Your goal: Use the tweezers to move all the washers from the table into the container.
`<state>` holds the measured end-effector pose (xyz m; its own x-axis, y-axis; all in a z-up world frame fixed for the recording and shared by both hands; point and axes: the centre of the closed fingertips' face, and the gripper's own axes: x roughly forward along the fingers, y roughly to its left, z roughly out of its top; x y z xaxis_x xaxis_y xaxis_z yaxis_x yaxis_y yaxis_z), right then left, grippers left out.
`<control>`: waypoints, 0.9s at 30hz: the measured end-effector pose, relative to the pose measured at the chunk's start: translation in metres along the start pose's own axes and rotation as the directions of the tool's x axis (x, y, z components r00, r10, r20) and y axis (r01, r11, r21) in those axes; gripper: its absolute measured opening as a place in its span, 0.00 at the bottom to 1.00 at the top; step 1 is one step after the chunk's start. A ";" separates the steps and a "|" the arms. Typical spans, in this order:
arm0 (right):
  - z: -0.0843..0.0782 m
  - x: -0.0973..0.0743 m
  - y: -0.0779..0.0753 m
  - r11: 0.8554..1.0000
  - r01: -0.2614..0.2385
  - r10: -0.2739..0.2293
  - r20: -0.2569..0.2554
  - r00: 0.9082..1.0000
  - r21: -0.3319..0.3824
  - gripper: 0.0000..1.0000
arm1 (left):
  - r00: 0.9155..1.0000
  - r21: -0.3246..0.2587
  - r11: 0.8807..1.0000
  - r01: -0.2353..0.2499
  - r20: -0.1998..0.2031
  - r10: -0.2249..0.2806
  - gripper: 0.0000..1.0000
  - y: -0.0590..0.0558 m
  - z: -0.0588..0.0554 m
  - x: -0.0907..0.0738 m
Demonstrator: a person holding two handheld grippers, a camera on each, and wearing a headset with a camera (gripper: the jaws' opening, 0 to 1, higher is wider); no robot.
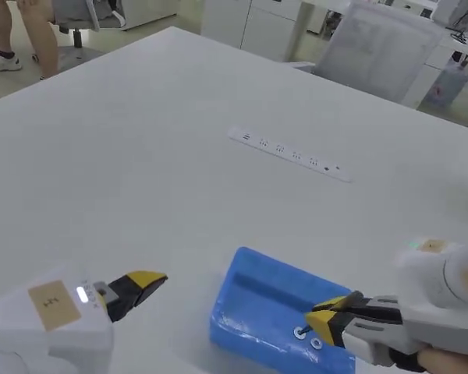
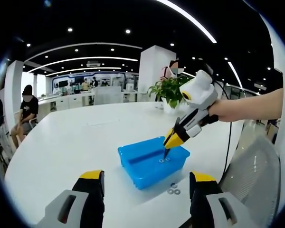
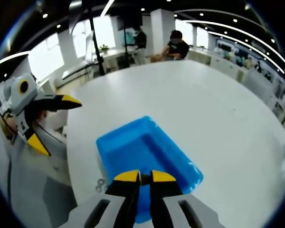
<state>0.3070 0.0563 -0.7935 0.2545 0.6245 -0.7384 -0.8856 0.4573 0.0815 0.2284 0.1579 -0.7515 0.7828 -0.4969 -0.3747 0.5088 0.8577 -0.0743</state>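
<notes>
Two jaws of the left gripper (image 1: 154, 282) stand wide apart, empty, at the near left. Right of it, the blue rectangular plastic container (image 1: 226, 308) holds two small silver ring washers (image 1: 300, 333). Over them the right gripper (image 1: 316, 313) is clamped on thin dark tweezers (image 2: 166, 153). About three washers lie on the white table (image 1: 179, 117), near the container; the task appears partly done.
</notes>
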 end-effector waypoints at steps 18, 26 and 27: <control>0.008 -0.024 0.041 0.995 -0.054 0.055 0.015 0.998 -0.089 0.04 | 1.000 0.011 1.000 -0.001 -0.011 0.001 0.72 -0.001 -0.002 0.000; 0.004 -0.017 0.065 0.978 -0.138 0.137 -0.016 0.990 -0.154 0.04 | 1.000 0.012 1.000 -0.003 -0.009 0.003 0.72 0.000 -0.002 0.000; 0.003 -0.015 0.068 0.975 -0.147 0.145 -0.020 0.989 -0.165 0.04 | 1.000 0.012 1.000 -0.004 -0.012 0.004 0.72 0.000 -0.002 0.000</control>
<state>0.2444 0.0802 -0.7750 0.1153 0.6716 -0.7319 -0.9653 0.2497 0.0771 0.2276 0.1584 -0.7533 0.7805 -0.4920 -0.3857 0.5102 0.8578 -0.0617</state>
